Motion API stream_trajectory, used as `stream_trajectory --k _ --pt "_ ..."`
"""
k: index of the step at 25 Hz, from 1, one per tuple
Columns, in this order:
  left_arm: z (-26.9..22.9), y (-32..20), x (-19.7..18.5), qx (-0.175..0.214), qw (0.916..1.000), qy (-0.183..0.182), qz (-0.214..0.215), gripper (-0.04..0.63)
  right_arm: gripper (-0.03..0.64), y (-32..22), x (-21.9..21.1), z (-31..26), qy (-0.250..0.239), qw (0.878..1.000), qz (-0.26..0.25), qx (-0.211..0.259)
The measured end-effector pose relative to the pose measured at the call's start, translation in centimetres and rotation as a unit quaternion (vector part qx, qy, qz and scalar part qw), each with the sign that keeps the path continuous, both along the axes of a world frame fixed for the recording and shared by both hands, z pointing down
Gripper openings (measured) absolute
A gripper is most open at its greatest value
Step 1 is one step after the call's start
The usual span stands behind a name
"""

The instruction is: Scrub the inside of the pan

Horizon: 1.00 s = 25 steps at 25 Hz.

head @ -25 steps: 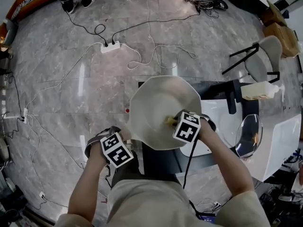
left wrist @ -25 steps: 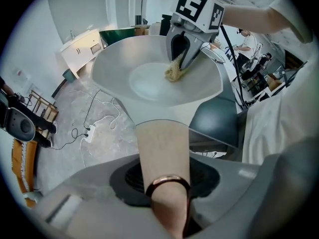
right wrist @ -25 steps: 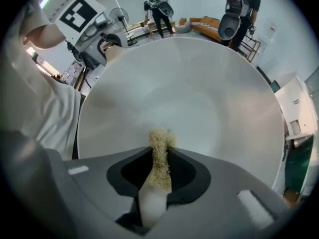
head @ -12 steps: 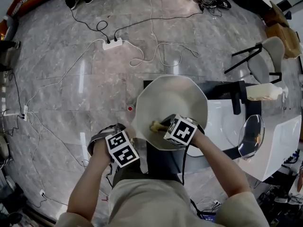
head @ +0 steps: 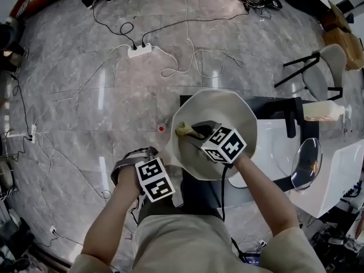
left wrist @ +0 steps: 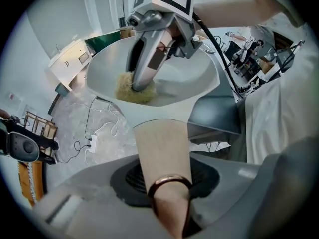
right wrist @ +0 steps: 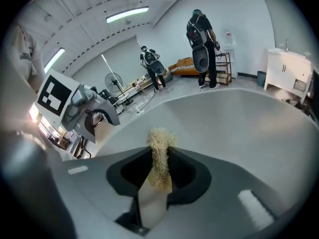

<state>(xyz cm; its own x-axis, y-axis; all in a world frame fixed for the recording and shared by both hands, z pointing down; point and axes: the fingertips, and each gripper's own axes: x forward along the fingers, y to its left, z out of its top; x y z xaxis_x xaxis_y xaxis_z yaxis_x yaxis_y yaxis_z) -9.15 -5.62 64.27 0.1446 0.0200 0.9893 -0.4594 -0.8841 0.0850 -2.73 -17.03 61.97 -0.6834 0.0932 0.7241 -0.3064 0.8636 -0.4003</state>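
An off-white, many-sided pan [head: 227, 115] is held up over the marble floor by its wooden handle [left wrist: 160, 153], which has a copper ring. My left gripper [left wrist: 167, 183] points straight down, shut on that handle; its marker cube [head: 154, 179] shows in the head view. My right gripper [head: 196, 132] reaches into the pan, shut on a scrubber [right wrist: 159, 151] with yellowish bristles and a pale wooden stem. The bristles [head: 183, 131] press on the pan's inner wall near its left rim. In the left gripper view the scrubber [left wrist: 132, 87] rests on the pan's inside [left wrist: 194, 78].
A white sink counter [head: 267, 144] stands to the right, with a soap bottle [head: 321, 111] and a glass lid [head: 302, 162]. A dark stand [head: 273, 104] lies under the pan. A power strip [head: 139, 50] with cables lies on the floor, and a chair [head: 318, 67] is at the far right.
My right gripper has swept the scrubber leftwards across the pan, from near its middle to the left rim, rolling as it went. The left gripper still holds the handle in place.
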Motion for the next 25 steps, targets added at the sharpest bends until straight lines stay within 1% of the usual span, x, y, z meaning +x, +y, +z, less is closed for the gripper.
stream_trajectory --k 5,7,9,11,13,16,18,19,21,23,25 --pt "0.1 -0.2 -0.2 0.006 0.9999 -0.012 0.009 0.133 0.098 -4.1 0.1 -0.5 0.001 0.998 0.028 0.06" --pt "0.1 -0.3 -0.3 0.008 0.9998 -0.013 0.011 0.133 0.098 -5.4 0.6 -0.5 0.017 0.995 0.024 0.096" --pt "0.1 -0.4 -0.4 0.009 0.9998 -0.011 0.012 0.133 0.098 -6.8 1.4 -0.5 0.041 0.989 0.027 0.141" --pt "0.1 -0.4 -0.4 0.008 0.9998 -0.01 0.012 0.133 0.097 -8.2 2.6 -0.6 0.071 0.98 0.038 0.182" --pt "0.1 -0.4 -0.4 0.007 0.9999 -0.01 0.011 0.133 0.097 -9.6 4.1 -0.6 0.108 0.968 0.046 0.22" --pt "0.1 -0.4 -0.5 0.005 0.9998 -0.017 0.01 0.132 0.097 -10.9 6.4 -0.8 0.162 0.947 0.043 0.274" --pt "0.1 -0.4 -0.5 0.005 0.9997 -0.021 0.008 0.132 0.095 -11.3 8.2 -1.0 0.203 0.931 0.035 0.302" --pt "0.1 -0.4 -0.5 0.005 0.9997 -0.021 0.007 0.132 0.095 -11.4 9.1 -1.2 0.221 0.924 0.033 0.311" --pt "0.2 -0.4 -0.5 0.003 0.9997 -0.022 0.007 0.132 0.095 -11.2 11.0 -1.4 0.252 0.915 0.029 0.313" --pt "0.2 -0.3 -0.5 0.0 0.9997 -0.023 0.007 0.132 0.095 -10.5 12.7 -1.3 0.283 0.911 0.01 0.301" --pt "0.3 -0.2 -0.6 -0.003 0.9997 -0.026 0.004 0.132 0.092 -9.2 14.1 -1.0 0.313 0.907 -0.02 0.281"
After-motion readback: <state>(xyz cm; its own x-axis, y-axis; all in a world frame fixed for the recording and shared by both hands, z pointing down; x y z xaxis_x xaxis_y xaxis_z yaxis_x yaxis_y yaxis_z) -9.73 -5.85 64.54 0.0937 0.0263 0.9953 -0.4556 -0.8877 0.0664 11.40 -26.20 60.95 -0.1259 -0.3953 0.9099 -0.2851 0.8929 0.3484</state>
